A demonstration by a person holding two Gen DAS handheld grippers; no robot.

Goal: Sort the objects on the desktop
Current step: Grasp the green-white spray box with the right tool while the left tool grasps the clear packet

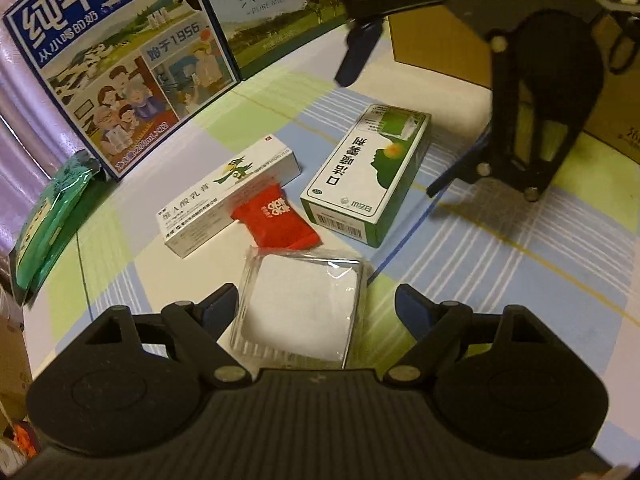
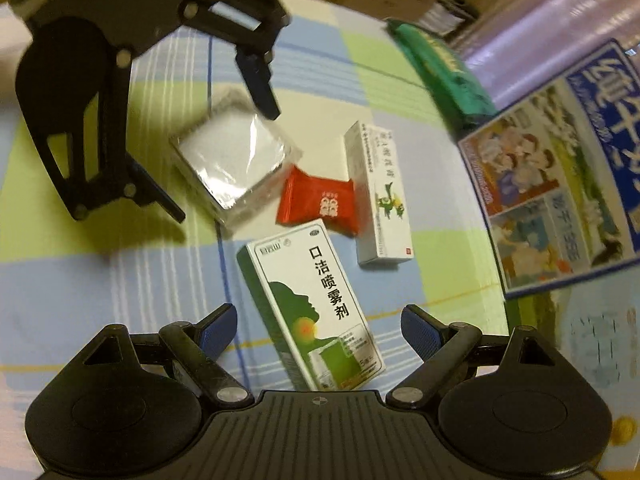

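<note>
On a table covered with a checked cloth in pale blue, green and white, four small things lie close together near the middle. A clear plastic case with a white pad inside sits directly ahead of the left gripper, whose blue-padded fingers stand wide apart on either side of it without touching it. Just beyond the case lies a red sachet, resting against and partly over a long white tube box printed with a green bird. Beside these, a green and white spray box lies flat.

In the right wrist view the spray box lies between the spread fingers of the right gripper, which is wide open and grips nothing. The red sachet, the tube box and the clear case sit further on, with the left gripper over the case.

Toward the far edge, two large milk cartons stand upright side by side, and a green packet lies at the cloth's left edge. A brown cardboard box stands behind the right gripper.
</note>
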